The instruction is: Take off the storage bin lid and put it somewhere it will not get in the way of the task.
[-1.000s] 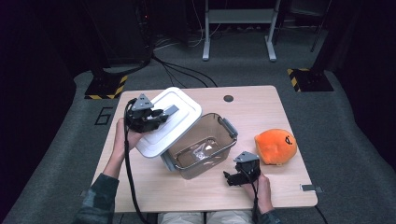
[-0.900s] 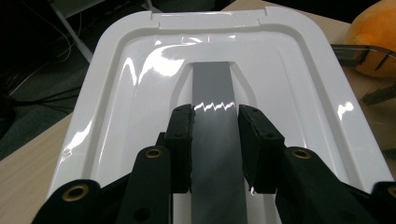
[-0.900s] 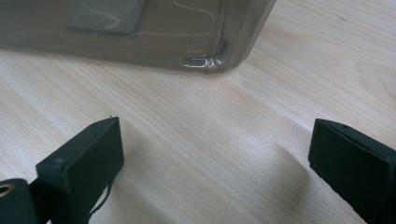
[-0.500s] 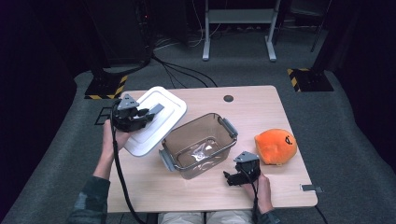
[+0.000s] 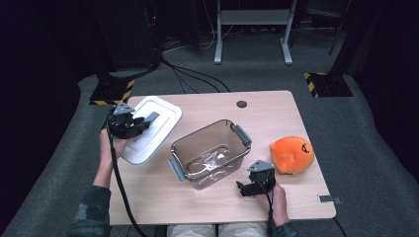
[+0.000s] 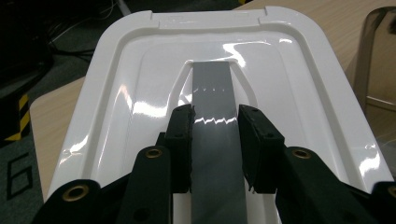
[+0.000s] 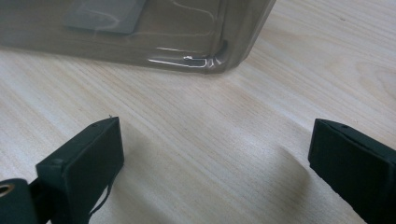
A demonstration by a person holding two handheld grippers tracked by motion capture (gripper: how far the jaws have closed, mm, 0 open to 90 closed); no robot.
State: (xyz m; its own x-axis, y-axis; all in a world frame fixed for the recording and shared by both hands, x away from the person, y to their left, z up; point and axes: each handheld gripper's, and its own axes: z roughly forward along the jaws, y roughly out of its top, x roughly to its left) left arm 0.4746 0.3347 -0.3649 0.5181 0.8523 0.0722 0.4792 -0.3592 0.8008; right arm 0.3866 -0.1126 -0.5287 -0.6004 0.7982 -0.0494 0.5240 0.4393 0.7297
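Note:
My left gripper (image 5: 146, 120) (image 6: 215, 128) is shut on the grey handle (image 6: 214, 107) of a white box lid (image 5: 150, 136) (image 6: 140, 93), held over the table's left edge. A clear brownish bin (image 5: 210, 152) with grey latches stands open in the middle of the table. Just in front of the bin's near right corner (image 7: 219, 58), my right gripper (image 5: 244, 189) (image 7: 212, 158) rests low over the wood, jaws wide apart with nothing between them. An orange plush toy (image 5: 291, 154) lies to the right of the bin.
The wooden table (image 5: 207, 202) has a round cable hole (image 5: 241, 104) at the back. A small grey tag (image 5: 330, 199) lies at its front right corner. Dark carpet, cables and a stand base (image 5: 112, 91) lie beyond the table.
My left gripper has carried the lid left, off the bin and out over the table's left edge. The bin now stands uncovered. The right gripper has stayed put.

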